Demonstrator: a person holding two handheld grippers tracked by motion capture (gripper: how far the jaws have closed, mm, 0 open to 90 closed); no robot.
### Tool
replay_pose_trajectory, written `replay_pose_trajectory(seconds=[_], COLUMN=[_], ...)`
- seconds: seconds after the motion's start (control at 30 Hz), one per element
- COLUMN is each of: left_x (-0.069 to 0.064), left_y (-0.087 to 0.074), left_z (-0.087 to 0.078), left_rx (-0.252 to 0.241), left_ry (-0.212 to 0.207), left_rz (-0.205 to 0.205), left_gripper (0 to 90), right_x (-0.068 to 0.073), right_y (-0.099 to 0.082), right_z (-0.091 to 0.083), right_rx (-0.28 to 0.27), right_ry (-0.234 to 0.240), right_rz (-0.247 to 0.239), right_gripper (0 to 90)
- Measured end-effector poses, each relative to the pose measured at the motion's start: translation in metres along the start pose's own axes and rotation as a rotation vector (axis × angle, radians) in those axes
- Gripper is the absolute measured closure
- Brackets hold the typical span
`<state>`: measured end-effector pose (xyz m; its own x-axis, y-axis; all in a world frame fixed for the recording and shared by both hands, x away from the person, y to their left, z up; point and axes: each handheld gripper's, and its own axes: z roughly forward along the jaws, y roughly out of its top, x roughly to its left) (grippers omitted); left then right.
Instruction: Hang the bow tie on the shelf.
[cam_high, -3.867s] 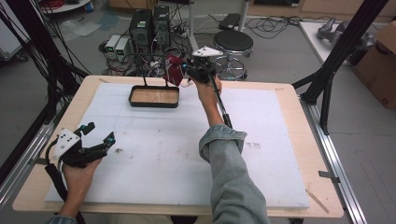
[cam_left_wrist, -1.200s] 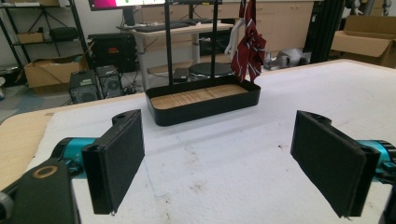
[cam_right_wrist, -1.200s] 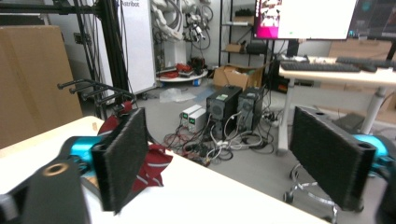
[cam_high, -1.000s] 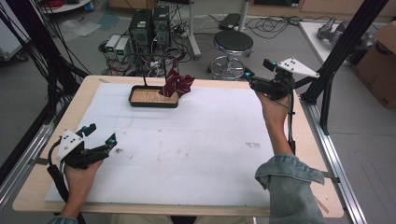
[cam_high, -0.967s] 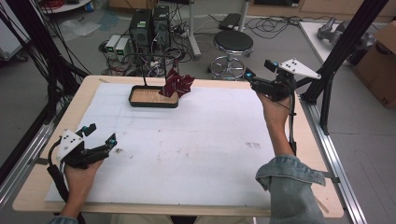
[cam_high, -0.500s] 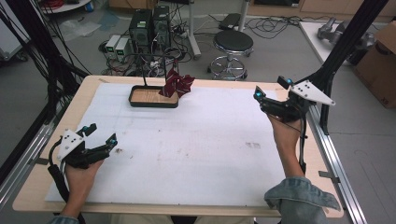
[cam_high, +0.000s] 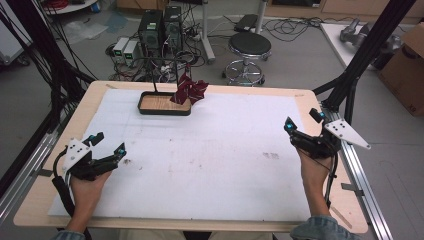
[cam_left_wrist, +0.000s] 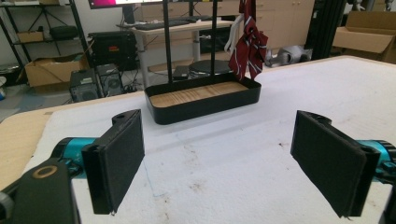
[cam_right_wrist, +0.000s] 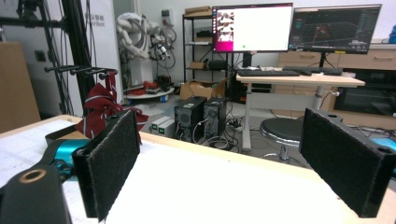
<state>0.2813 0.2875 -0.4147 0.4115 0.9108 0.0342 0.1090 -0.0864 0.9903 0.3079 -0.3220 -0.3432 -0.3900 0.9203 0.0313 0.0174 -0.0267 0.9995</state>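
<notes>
Grippers sit well apart at opposite ends of the table (cam_high: 235, 227), each held in a hand rising from the near edge. At the near left, the left gripper (cam_high: 107, 150) rests low over the white mat (cam_high: 215, 160), its jaws spread wide with nothing between them; in the left gripper view (cam_left_wrist: 219, 158) the two black pads frame bare, lightly stained mat. At the right edge, the right gripper (cam_high: 302, 125) hovers over the wooden border beside the mat, its grey three-cornered plate pointing right; its jaws have just been opening and now stand wide, empty, as the right gripper view (cam_right_wrist: 219, 158) shows with only the table edge between the pads. At the far side of the mat, left of centre, stands a black tray (cam_high: 146, 109) with a wooden floor, and a thin black rack (cam_high: 152, 75) rises from it. A dark red striped tie (cam_high: 189, 91) hangs from the rack's right end, bunched at the tray's right corner; whether its lower end touches the tray cannot be told. The tie is well apart from both grippers. Beyond the table, a round stool (cam_high: 249, 47) and computer towers (cam_high: 160, 27) stand on the floor.
</notes>
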Motion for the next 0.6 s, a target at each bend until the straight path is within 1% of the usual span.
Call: replay_pose_trajectory(seconds=[0.07,0.17,0.33,0.47,0.57,0.6], left_x=[0.000,0.000,-0.001,-0.001,-0.001,-0.001], left_y=[0.000,-0.001,-0.001,-0.002,-0.002,-0.002], left_z=[0.000,0.001,0.001,0.001,0.001,0.001], left_rx=[0.001,0.005,0.011,0.013,0.014,0.016], left_ry=[0.000,0.001,0.002,0.003,0.005,0.005], left_rz=[-0.001,0.002,0.006,0.008,0.007,0.007], left_gripper=[17.7,17.7,17.7,17.6,17.6,17.6], right_x=[0.000,0.001,0.005,0.010,0.014,0.015], right_y=[-0.007,-0.019,-0.037,-0.049,-0.061,-0.065], right_z=[-0.006,-0.012,-0.018,-0.023,-0.027,-0.027], right_rx=[0.005,0.016,0.030,0.034,0.047,0.052], right_ry=[-0.012,-0.012,-0.021,-0.014,-0.009,-0.011], right_rz=[0.001,0.020,0.022,0.032,0.041,0.038], right_gripper=[11.5,11.5,11.4,11.5,11.5,11.5])
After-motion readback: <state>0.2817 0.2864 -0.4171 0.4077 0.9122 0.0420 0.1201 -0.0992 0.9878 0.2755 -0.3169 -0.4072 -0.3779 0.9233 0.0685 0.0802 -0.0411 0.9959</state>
